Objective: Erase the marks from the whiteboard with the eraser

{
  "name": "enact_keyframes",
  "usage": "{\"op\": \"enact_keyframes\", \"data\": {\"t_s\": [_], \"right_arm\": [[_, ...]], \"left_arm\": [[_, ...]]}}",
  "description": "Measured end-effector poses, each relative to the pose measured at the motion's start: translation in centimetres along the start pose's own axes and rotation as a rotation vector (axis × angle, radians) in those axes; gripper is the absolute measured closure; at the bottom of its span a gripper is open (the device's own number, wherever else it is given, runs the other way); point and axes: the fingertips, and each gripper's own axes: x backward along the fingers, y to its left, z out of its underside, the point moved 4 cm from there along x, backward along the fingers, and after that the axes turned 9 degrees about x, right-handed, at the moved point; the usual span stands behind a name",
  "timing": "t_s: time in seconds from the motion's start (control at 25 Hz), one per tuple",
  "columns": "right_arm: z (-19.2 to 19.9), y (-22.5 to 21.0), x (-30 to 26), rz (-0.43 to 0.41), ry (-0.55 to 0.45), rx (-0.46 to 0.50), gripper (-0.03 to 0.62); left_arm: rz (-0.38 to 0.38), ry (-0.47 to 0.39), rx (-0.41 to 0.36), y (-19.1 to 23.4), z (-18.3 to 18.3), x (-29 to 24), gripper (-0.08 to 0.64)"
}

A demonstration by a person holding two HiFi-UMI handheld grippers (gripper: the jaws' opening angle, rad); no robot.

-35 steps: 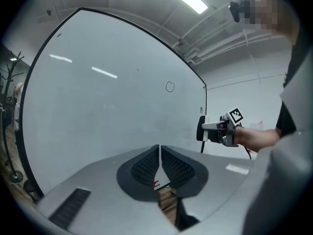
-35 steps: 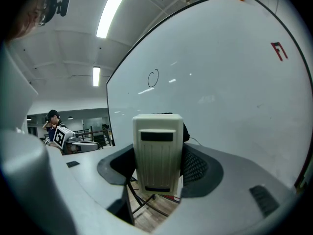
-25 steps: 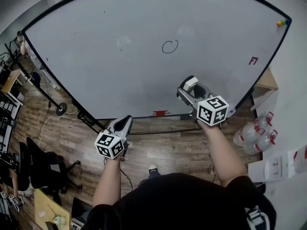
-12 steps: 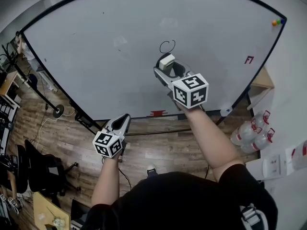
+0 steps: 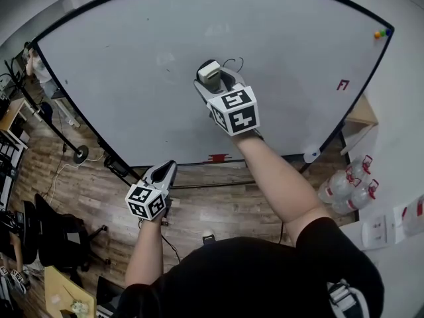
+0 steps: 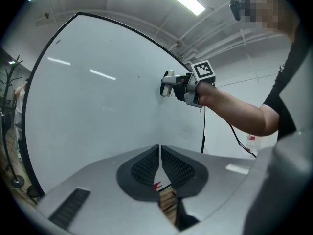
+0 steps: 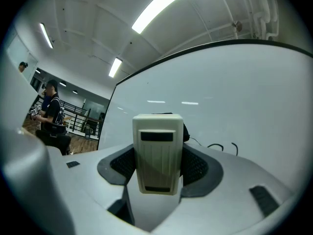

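**Holdings: two hand-held grippers, one eraser, one whiteboard**

1. Right gripper (image 5: 211,79), grey, two-jawed, with a black-and-white marker cube at its rear. We record its jaws pinching the cream plastic block eraser (image 7: 157,153) by its two long sides. The eraser stands upright between the ribbed black pads (image 7: 196,166) and projects ahead of the jaw tips. The gripper is raised to the board on an outstretched bare forearm (image 5: 271,177).

2. Large white whiteboard with a black frame (image 5: 132,78), directly ahead of the right gripper. We cannot tell whether the eraser's face touches it.

3. Black pen mark, an open loop (image 5: 233,63), on the board just beside the eraser, to the gripper's right.

4. Small red pen mark (image 5: 342,84), on the board well to the right of the right gripper, near the frame.

5. Coloured dots, orange and green among them (image 5: 381,34), at the board's far upper right corner.

6. Left gripper (image 6: 160,155), of the same make, held low and well apart from the right one, below the board's lower edge. We record its jaws pressed together but for a hairline slit, with nothing between them.

7. Brown wooden plank floor (image 5: 99,191), beneath the left gripper.

8. Clear plastic bottles with red caps (image 5: 351,187), on the floor below and to the right of the right gripper.
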Motion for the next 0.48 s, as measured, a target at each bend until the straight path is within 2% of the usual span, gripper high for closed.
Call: {"op": "enact_keyframes", "data": {"t_s": [0.48], "right_arm": [[-0.6, 0.8, -2.8, 0.059, 0.021, 0.111, 0.344]], "left_arm": [[-0.003, -0.006, 0.01, 0.4, -0.2, 0.5, 0.534]]}}
